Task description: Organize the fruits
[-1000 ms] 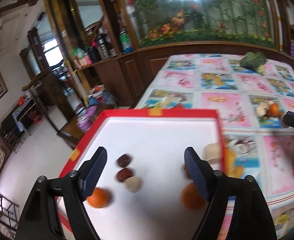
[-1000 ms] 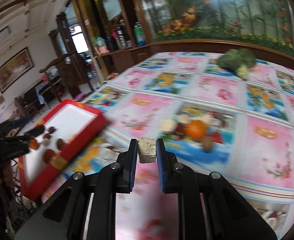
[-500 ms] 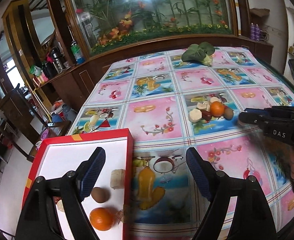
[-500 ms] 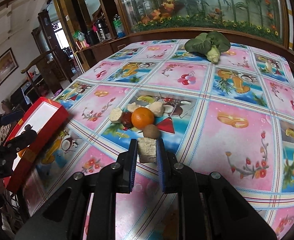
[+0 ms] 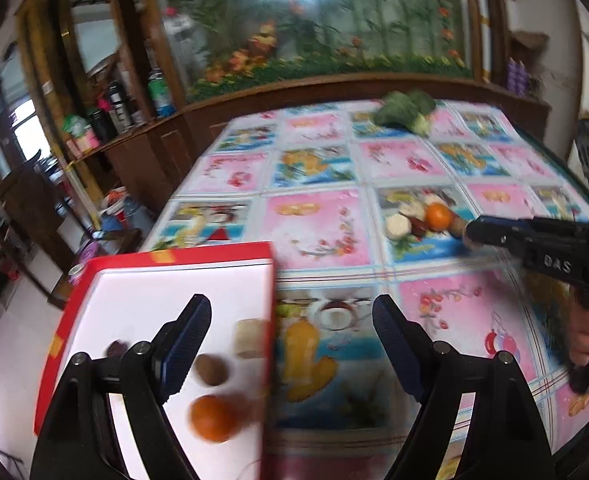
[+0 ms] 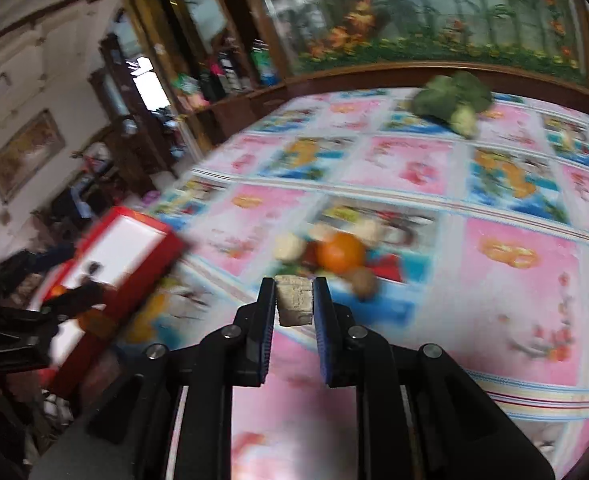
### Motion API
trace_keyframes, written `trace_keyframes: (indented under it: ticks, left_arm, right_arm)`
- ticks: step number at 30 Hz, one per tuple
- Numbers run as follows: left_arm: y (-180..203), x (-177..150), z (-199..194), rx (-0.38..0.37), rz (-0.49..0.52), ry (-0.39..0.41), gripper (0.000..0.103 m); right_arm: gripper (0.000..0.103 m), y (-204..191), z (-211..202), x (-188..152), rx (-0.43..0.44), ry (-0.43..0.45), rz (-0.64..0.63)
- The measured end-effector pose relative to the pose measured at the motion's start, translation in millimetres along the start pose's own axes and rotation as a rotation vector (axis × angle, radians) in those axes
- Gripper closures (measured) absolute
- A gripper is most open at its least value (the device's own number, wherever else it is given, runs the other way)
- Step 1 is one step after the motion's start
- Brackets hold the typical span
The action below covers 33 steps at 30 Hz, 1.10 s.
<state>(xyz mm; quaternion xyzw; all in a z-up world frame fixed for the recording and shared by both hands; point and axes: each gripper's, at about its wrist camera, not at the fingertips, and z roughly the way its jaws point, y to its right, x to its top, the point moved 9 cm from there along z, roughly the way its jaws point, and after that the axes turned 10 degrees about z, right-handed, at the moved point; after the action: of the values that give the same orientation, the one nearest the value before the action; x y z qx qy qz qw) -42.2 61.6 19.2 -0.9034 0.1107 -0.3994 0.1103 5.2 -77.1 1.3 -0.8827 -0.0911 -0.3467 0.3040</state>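
Motion blur is smearing both views as the right gripper [image 6: 293, 300], clamping 1 pale fruit chunk [image 6: 293, 299], is swinging back toward the red tray [image 6: 134, 256] at left, while the left gripper [image 5: 290, 344] is hovering open, probably empty.

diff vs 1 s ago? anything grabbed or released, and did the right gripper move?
Nothing grabbed or released. The right gripper is still shut on the pale chunk; it swung from near the red tray toward the fruit pile, now just short of the orange. The left gripper stays open and empty over the tray edge, panning right then partly back. Tray contents, pile and greens look unchanged.
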Motion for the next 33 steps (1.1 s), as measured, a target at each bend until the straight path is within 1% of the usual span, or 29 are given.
trace_keyframes:
  ticks: [2, 3, 5, 6, 9, 10, 12, 15, 17, 19, 20, 21, 23, 26, 28, 31, 33]
  left_arm:
    - [-22.8, -5.3, -11.9, 0.042, -0.051, 0.017, 0.02]
    - [-31.0, -7.5, -16.3, 0.058, -0.063, 0.02, 0.02]
    - [-54.1, -13.7, -28.3, 0.11, -0.09, 0.031, 0.02]
    - [-67.8, -17.5, -35.8, 0.147, -0.101, 0.039, 0.02]
    - [-106.6, -29.5, -55.5, 0.259, -0.134, 0.054, 0.02]
    - [-119.4, -34.7, -61.6, 0.288, -0.15, 0.058, 0.02]
    - [-138.3, -43.1, -68.6, 0.323, -0.179, 0.061, 0.02]
    - [-158.9, -54.8, -72.6, 0.36, -0.218, 0.057, 0.02]
    - [-163.7, -59.3, -68.9, 0.357, -0.236, 0.048, 0.02]
    - [-161.6, -60.8, -63.0, 0.341, -0.237, 0.038, 0.02]
    - [-159.1, -60.8, -60.4, 0.334, -0.231, 0.033, 0.02]
    - [-154.9, -60.0, -57.7, 0.326, -0.223, 0.029, 0.02]
    - [-145.4, -56.8, -55.0, 0.308, -0.207, 0.027, 0.02]
    - [-124.4, -47.6, -52.8, 0.266, -0.164, 0.03, 0.02]
    - [-103.5, -35.9, -46.0, 0.224, -0.122, 0.032, 0.02]
    - [-64.5, -14.9, -31.3, 0.134, -0.046, 0.029, 0.02]
    - [-37.3, 2.2, -18.4, 0.091, 0.02, 0.033, 0.02]
  right_arm:
    - [0.082, -33.7, 6.9, 3.1, 0.071, 0.003, -0.033]
    - [0.082, -63.2, 16.1, 2.2, 0.118, -0.009, -0.073]
    - [0.082, -102.9, 32.4, -4.1, 0.171, -0.037, -0.126]
    - [0.082, -130.4, 46.2, -11.1, 0.197, -0.064, -0.169]
    - [0.082, -178.6, 79.4, -31.7, 0.19, -0.118, -0.28]
    - [0.082, -187.3, 87.6, -37.1, 0.195, -0.137, -0.292]
    - [0.082, -201.5, 103.4, -47.9, 0.209, -0.18, -0.298]
    - [0.082, -211.3, 126.7, -62.5, 0.167, -0.238, -0.338]
    - [0.081, -210.9, 133.5, -67.0, 0.163, -0.265, -0.331]
    - [0.07, -208.4, 127.4, -63.8, 0.187, -0.251, -0.317]
    - [0.054, -206.3, 120.8, -58.0, 0.199, -0.224, -0.306]
    - [0.043, -205.1, 115.8, -54.0, 0.203, -0.202, -0.297]
    - [0.042, -194.8, 98.1, -39.8, 0.22, -0.136, -0.27]
    - [0.042, -168.5, 74.2, -24.8, 0.192, -0.087, -0.248]
    - [0.042, -132.6, 53.8, -13.8, 0.152, -0.058, -0.229]
    - [0.042, -66.3, 24.6, 0.5, 0.057, -0.014, -0.182]
    - [0.042, -18.8, 7.2, 5.3, -0.003, -0.012, -0.14]
